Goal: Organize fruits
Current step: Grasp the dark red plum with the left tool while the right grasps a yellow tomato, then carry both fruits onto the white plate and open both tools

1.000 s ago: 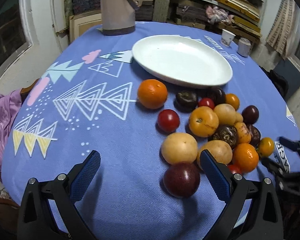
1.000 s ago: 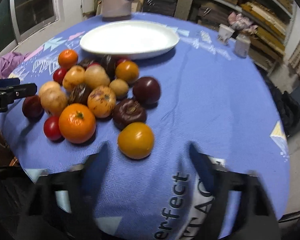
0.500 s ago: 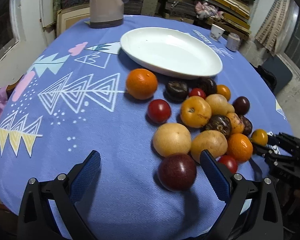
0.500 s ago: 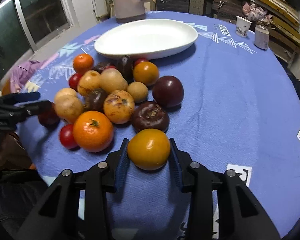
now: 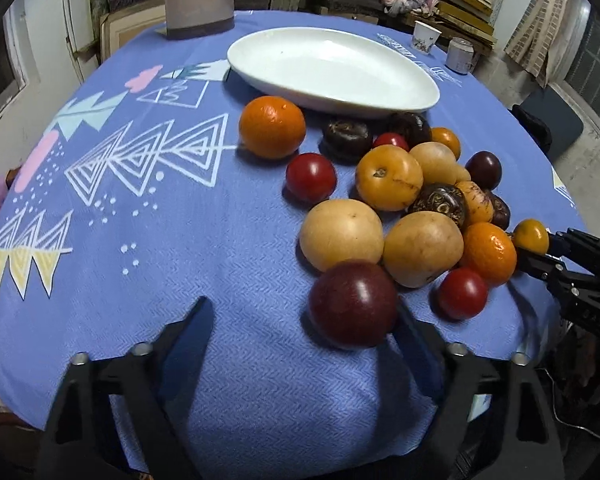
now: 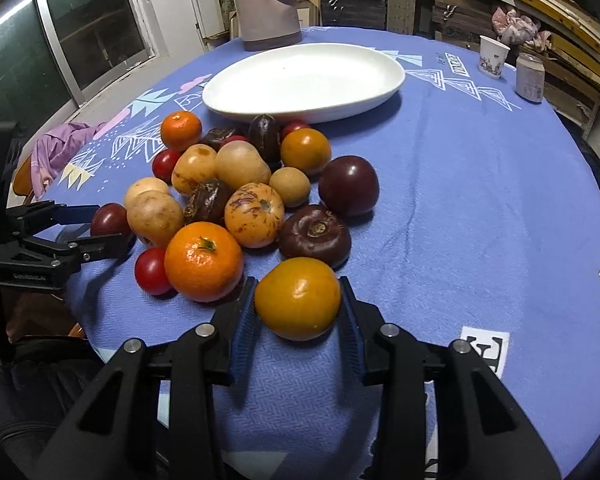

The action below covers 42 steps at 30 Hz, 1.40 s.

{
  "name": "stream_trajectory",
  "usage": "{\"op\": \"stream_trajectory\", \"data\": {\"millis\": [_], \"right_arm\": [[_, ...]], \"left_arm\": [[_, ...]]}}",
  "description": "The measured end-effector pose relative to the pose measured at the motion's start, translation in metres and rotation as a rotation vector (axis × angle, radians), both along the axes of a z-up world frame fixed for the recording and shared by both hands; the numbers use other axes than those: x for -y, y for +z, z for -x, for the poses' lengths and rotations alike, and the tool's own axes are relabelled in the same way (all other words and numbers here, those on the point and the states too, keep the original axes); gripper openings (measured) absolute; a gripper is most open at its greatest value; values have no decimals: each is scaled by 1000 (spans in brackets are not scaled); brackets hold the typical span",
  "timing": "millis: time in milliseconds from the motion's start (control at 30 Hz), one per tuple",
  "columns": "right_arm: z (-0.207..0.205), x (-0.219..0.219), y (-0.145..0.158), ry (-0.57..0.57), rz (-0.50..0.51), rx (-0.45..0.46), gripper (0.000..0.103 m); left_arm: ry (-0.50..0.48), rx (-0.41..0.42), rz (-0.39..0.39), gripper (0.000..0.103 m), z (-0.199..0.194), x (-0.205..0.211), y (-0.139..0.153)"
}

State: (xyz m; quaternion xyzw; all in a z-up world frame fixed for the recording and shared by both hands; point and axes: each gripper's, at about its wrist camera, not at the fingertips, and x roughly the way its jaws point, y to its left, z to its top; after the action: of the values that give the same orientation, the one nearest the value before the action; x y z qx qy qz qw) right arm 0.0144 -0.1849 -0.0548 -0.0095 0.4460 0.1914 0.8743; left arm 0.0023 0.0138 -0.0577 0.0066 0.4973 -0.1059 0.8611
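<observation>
Right gripper (image 6: 298, 312) clamped on round yellow-orange fruit (image 6: 298, 298) at pile's near edge, on blue patterned tablecloth (image 6: 480, 200). Left gripper (image 5: 300, 328) jaws wide apart, dark red round plum (image 5: 354, 304) btwn fingers, touching right one.

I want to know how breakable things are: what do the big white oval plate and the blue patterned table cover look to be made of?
The big white oval plate looks like glazed ceramic or melamine: smooth, glossy, with soft highlights. Which of the two cannot be told. The blue patterned table cover looks like woven cloth: matte, with a fine herringbone weave and a printed pattern.
</observation>
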Motion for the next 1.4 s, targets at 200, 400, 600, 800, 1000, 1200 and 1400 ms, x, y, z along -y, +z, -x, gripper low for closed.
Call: {"op": "stream_trajectory", "data": {"millis": [200, 400, 600, 800, 1000, 1200, 1400], "right_arm": [[0, -3, 0, 8, 3, 1, 39], [1, -2, 2, 12, 1, 4, 39], [-1, -1, 7, 26, -3, -1, 38], [-2, -4, 6, 36, 16, -10, 38], [-6, -13, -3, 26, 108, -16, 38], [-3, -11, -2, 43, 77, -26, 37], [0, -3, 17, 47, 15, 7, 37]], "left_arm": [[-64, 16, 6, 39, 6, 9, 3], [-63, 10, 34, 39, 6, 6, 4], [-86, 45, 12, 39, 6, 10, 12], [-99, 47, 13, 39, 4, 11, 12], [-97, 40, 24, 39, 2, 10, 10], [-87, 13, 45, 39, -1, 8, 4], [-104, 62, 37, 38, 5, 10, 16]]}}
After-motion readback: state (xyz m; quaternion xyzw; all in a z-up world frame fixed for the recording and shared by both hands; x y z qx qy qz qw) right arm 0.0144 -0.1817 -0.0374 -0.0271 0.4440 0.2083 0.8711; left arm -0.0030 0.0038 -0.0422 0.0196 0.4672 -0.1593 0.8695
